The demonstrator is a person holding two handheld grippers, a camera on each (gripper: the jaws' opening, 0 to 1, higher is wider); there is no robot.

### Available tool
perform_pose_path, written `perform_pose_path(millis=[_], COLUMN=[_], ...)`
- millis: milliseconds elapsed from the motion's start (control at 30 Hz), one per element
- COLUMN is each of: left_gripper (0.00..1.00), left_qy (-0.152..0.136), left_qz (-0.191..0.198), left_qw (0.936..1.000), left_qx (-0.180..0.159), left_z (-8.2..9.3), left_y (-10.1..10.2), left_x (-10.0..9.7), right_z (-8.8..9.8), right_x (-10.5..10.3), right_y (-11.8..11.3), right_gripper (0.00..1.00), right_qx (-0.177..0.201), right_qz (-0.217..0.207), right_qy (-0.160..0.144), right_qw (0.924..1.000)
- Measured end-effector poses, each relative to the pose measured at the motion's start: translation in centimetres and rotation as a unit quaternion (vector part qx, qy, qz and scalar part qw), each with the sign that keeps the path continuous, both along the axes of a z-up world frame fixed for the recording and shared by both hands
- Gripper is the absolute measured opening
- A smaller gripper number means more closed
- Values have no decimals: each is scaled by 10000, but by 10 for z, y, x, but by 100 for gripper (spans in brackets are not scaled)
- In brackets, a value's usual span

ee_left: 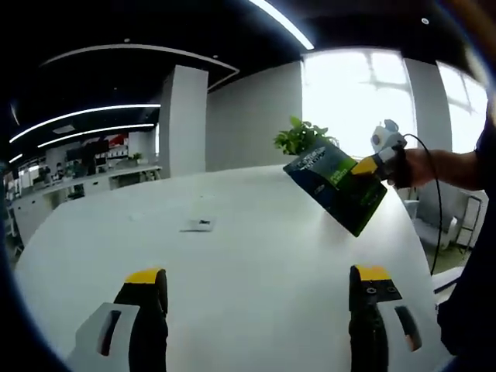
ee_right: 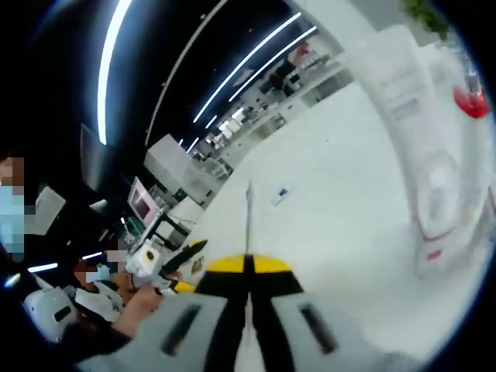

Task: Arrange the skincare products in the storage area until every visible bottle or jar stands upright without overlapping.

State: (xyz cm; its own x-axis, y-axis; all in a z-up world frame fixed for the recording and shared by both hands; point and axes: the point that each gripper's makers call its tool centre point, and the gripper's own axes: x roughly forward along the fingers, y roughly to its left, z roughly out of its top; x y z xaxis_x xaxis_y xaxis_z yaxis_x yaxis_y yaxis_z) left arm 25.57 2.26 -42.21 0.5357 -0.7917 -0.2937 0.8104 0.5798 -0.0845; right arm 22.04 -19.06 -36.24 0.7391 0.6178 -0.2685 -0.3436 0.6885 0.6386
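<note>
In the left gripper view a hand holds my right gripper [ee_left: 370, 166] above the white table [ee_left: 256, 232], shut on the corner of a flat dark blue and green packet [ee_left: 335, 184] that hangs tilted in the air. My left gripper [ee_left: 260, 280] stands open low over the table, with nothing between its yellow-tipped fingers [ee_left: 147, 280]. In the right gripper view the right gripper [ee_right: 248, 267] has its jaws pressed together on the packet [ee_right: 248, 211], seen edge-on as a thin line. Further left, a hand holds the left gripper [ee_right: 172, 262].
A small flat item [ee_left: 198, 225] lies mid-table, also seen as the small item [ee_right: 280, 194] from the other side. A potted plant [ee_left: 302, 137] stands behind the far edge. A blurred white object with a red spot [ee_right: 434, 163] is close to the right lens. Office desks lie beyond.
</note>
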Motion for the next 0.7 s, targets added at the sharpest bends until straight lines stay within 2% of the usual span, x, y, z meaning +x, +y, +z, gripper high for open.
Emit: perform_pose_path(millis=[333,433,533,633,700], left_gripper=[99,99,99,99,99], left_qy=[302,534,619,963,1053], left_qz=[-359,-518,-587,-810,-842], left_qw=[9977,9948,9932,9848,9824], left_qx=[-499,-690,-786,-1202,-1294], left_z=[7,7,7,13,14], left_y=[-33,-46,-57,-74,-79], left_x=[-12,-16,-18,-28,-29], right_z=[8,6,4,3,3], right_x=[-13,-15,-18,-20,-21], right_y=[-13,-19,-21,-24,-26], right_gripper=[0,0,0,0,0], right_qx=[35,39,54,76,101], right_qz=[-161,-210,-241,-255,-280], right_qy=[-88,-80,-66,-48,-54], right_qw=[9998,9997,9997,9996,9995])
